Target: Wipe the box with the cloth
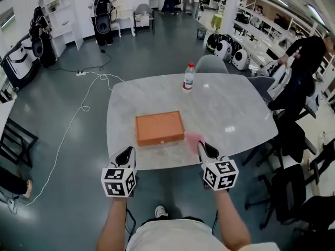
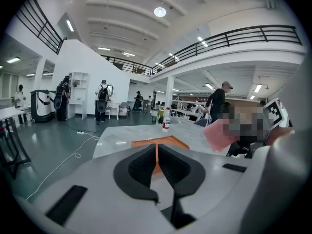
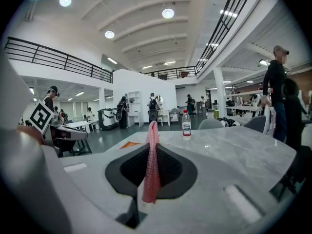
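Flat orange box point(image 1: 159, 128); thin pink cloth point(image 1: 192, 138) in right tool point(image 1: 202, 148)

Open tabletop point(image 1: 230, 114) lies left and right of the box point(image 1: 159, 128); a bottle point(image 1: 188, 78) stands well behind.

Bright, even light from round ceiling lamps point(image 3: 168, 13); both gripper views bulge fisheye-round with black corners

Flat orange box point(image 1: 159, 128); pink cloth point(image 1: 192, 138) upright just beside it.
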The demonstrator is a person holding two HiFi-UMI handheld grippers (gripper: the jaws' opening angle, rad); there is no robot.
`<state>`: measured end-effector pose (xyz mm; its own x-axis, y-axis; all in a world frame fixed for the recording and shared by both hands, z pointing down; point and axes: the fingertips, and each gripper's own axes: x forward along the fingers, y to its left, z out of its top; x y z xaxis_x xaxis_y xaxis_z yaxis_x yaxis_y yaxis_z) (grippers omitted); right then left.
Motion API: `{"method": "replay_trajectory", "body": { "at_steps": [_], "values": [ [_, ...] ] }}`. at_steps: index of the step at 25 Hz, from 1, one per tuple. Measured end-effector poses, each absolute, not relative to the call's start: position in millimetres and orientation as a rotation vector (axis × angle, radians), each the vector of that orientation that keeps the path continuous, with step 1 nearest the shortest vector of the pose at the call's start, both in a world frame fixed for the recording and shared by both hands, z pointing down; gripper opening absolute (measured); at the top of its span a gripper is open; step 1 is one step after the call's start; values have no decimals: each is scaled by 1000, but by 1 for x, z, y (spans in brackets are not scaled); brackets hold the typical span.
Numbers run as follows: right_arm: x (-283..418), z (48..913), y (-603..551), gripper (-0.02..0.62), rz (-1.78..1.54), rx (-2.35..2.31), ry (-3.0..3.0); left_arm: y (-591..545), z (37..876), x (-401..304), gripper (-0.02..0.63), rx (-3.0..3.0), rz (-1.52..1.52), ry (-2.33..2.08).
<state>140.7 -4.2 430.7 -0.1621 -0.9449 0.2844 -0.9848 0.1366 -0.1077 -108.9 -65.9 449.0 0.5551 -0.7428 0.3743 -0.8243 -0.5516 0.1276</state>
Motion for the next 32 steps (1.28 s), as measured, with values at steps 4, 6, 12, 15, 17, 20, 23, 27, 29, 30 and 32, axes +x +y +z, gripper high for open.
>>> {"method": "replay_trajectory", "body": {
  "at_steps": [4, 6, 12, 15, 17, 20, 23, 27, 29, 30, 32],
  "values": [
    [151, 436, -25, 18, 415, 1953, -2229, -84, 454, -105, 18, 2512, 418, -1280],
    [157, 437, -36, 18, 425, 1964, -2228, -93, 456, -105, 18, 2507, 426, -1284],
    [180, 448, -70, 18, 453, 1960, -2237, -117, 466, -96, 18, 2485, 455, -1310],
    [193, 456, -91, 18, 473, 1943, -2251, -129, 469, -92, 18, 2461, 460, -1349],
    [203, 464, -106, 18, 493, 1917, -2261, -136, 472, -90, 18, 2432, 461, -1384],
    [221, 472, -128, 18, 514, 1879, -2279, -148, 472, -80, 18, 2388, 452, -1426],
    [233, 483, -152, 18, 538, 1846, -2287, -163, 473, -72, 18, 2345, 440, -1456],
    [243, 500, -182, 18, 579, 1795, -2301, -177, 480, -63, 19, 2308, 452, -1487],
    [242, 509, -195, 18, 598, 1755, -2315, -181, 484, -62, 18, 2284, 457, -1512],
    [241, 514, -201, 18, 607, 1733, -2323, -183, 485, -62, 18, 2271, 458, -1525],
    [239, 522, -213, 18, 627, 1684, -2340, -187, 486, -60, 18, 2247, 463, -1553]
  ]
}}
